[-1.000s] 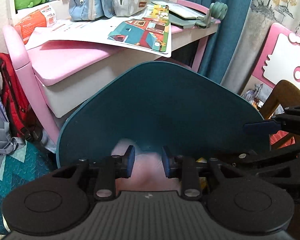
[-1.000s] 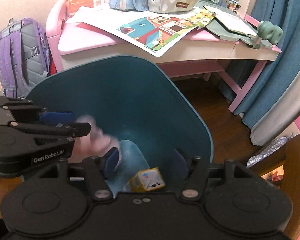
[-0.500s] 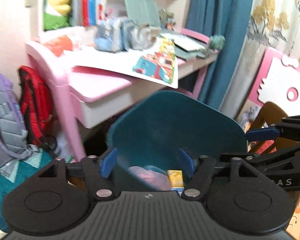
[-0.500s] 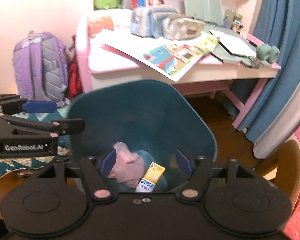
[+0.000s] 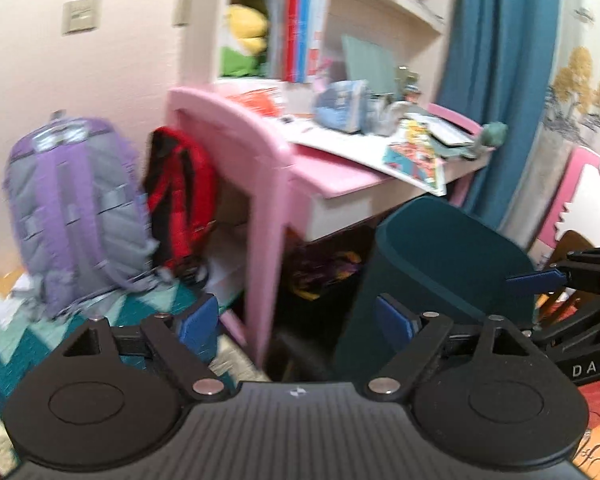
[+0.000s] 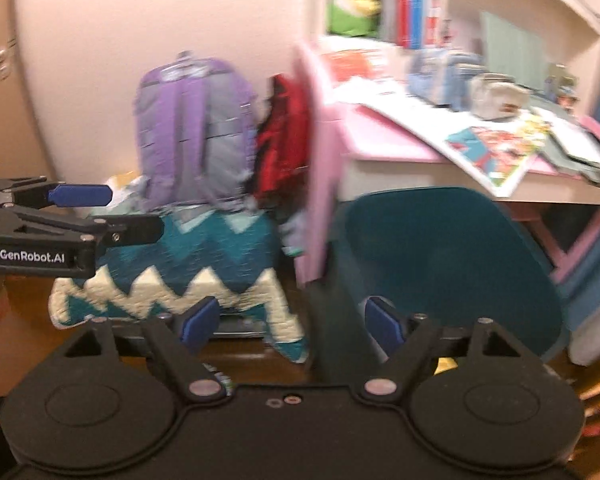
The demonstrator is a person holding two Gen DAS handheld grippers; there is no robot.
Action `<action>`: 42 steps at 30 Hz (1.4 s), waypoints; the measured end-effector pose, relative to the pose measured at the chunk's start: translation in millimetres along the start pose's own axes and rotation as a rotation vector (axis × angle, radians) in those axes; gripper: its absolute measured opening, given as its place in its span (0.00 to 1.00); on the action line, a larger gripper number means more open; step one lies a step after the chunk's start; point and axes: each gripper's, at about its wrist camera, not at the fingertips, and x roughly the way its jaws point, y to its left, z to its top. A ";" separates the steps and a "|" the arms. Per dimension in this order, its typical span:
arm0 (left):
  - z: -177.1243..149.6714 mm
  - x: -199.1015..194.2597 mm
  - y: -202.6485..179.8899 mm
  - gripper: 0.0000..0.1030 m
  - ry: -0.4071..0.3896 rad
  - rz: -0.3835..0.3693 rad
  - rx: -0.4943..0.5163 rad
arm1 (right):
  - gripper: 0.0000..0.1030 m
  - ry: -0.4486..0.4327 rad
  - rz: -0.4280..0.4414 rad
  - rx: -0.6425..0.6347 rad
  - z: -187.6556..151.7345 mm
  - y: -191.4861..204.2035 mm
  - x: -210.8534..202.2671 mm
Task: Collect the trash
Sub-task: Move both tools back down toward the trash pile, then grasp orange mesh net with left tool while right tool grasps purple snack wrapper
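A dark teal trash bin [image 5: 440, 264] stands on the floor beside the pink desk; in the right wrist view the teal trash bin [image 6: 448, 264] shows its open mouth, its contents hidden. My left gripper [image 5: 296, 320] is open and empty, pulled back to the left of the bin. My right gripper [image 6: 290, 322] is open and empty, just left of the bin's rim. The right gripper also shows at the right edge of the left wrist view [image 5: 540, 280], the left gripper at the left of the right wrist view [image 6: 80, 196].
A pink desk [image 5: 268, 160] with papers and pencil cases stands behind the bin. A purple backpack [image 5: 76, 208] and a red bag [image 5: 180, 200] lean by its side. A teal zigzag quilt [image 6: 188, 264] lies on the floor. Blue curtain [image 5: 496, 60] at right.
Both grippers have pulled up and back from over the bin and swung left. The left gripper opened and let the pink trash drop into the bin; both jaws are now empty.
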 end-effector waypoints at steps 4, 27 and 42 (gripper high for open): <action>-24.7 -11.6 40.8 0.83 -0.002 0.065 -0.027 | 0.84 0.025 0.078 -0.036 -5.1 37.1 37.5; -237.3 50.7 269.6 1.00 0.186 0.388 -0.382 | 0.96 0.253 0.215 0.069 -98.6 182.6 301.8; -403.3 171.1 351.2 1.00 0.463 0.599 -0.646 | 0.96 0.479 0.153 0.120 -208.6 213.7 475.5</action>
